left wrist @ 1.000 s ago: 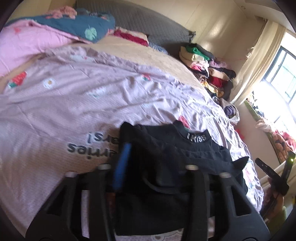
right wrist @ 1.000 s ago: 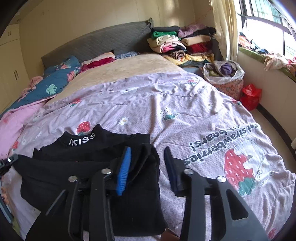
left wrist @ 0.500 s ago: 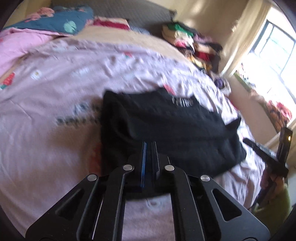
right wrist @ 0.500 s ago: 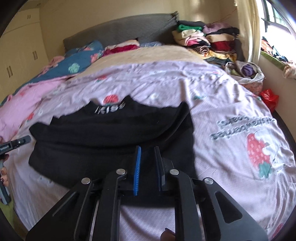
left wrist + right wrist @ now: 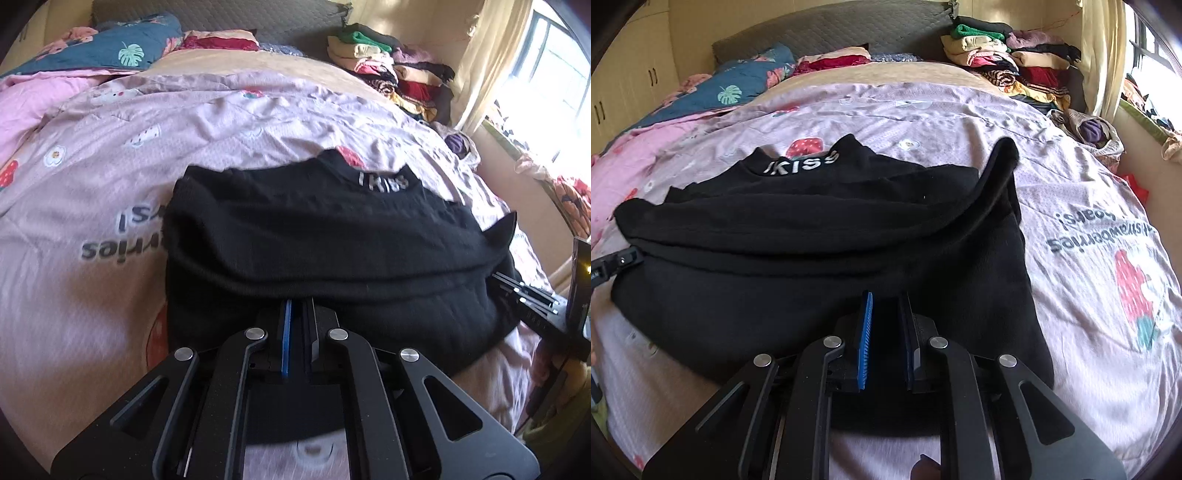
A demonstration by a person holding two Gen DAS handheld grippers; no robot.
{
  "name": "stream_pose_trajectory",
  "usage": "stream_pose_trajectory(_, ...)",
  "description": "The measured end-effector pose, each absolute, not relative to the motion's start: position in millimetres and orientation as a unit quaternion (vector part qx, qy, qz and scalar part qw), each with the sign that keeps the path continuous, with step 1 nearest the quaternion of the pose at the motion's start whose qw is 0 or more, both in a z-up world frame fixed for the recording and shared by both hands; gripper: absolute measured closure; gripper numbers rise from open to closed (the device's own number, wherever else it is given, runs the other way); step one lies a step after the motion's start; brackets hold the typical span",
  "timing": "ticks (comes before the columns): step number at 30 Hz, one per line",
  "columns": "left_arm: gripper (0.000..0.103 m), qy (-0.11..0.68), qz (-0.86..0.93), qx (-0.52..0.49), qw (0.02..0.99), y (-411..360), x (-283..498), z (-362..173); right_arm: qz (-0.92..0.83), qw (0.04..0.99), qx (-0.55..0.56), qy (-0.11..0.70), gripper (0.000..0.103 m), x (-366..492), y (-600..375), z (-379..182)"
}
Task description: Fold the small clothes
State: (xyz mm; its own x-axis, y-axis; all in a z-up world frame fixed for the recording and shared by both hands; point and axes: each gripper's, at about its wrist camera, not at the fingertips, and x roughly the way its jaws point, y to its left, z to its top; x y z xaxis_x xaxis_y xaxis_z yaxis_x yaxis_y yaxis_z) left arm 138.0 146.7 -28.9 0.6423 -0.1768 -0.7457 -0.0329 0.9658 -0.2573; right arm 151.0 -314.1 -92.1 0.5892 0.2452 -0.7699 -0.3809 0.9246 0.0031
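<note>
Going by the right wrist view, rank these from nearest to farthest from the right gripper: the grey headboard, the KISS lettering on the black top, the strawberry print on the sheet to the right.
From the right gripper:
1. Strawberry print, on the sheet, off to the right.
2. KISS lettering, at the collar of the black top, ahead and left.
3. Grey headboard, at the bed's far end.

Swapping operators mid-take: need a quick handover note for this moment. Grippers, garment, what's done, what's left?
Left gripper: jaws have just closed, shut on the near hem of the black top.
Right gripper: jaws have just closed on the same hem, further along; a narrow gap shows, with fabric in it.
The black top lies on the pink quilt, collar away from you, one sleeve already folded across the body.
Done: hem gripped at two points.
Left: probably carry the hem up toward the collar, flatten, then add it to the folded stack.
</note>
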Motion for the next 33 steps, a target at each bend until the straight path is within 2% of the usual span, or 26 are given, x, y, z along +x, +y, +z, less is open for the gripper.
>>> stream_pose_trajectory(15, 0.102, 0.390, 0.006, -0.177, 0.904, 179, 194, -16, 0.149, 0.902, -0.079, 0.397, 0.090, 217, -310, -70)
stream_pose_trajectory(17, 0.096, 0.377, 0.016, -0.182, 0.908, 186, 195, -9, 0.139, 0.907, -0.071, 0.392, 0.089, 223, -318, -64)
stream_pose_trajectory(19, 0.084, 0.364, 0.025, -0.191, 0.911, 196, 194, -1, 0.134, 0.910, -0.063, 0.388, 0.089, 224, -328, -60)
stream_pose_trajectory(21, 0.080, 0.355, 0.034, -0.192, 0.914, 203, 191, 3, 0.124, 0.912, -0.052, 0.386, 0.083, 224, -342, -58)
stream_pose_trajectory(22, 0.078, 0.355, 0.040, -0.192, 0.914, 207, 191, 2, 0.120, 0.913, -0.045, 0.387, 0.075, 224, -350, -58)
stream_pose_trajectory(27, 0.068, 0.381, 0.048, -0.204, 0.900, 222, 193, -15, 0.119, 0.903, -0.029, 0.411, 0.062, 236, -370, -62)
stream_pose_trajectory(30, 0.070, 0.398, 0.033, -0.205, 0.894, 220, 202, -27, 0.127, 0.896, -0.046, 0.423, 0.058, 242, -365, -68)
stream_pose_trajectory(33, 0.095, 0.399, 0.024, -0.202, 0.894, 215, 205, -33, 0.133, 0.888, -0.056, 0.437, 0.057, 248, -358, -76)
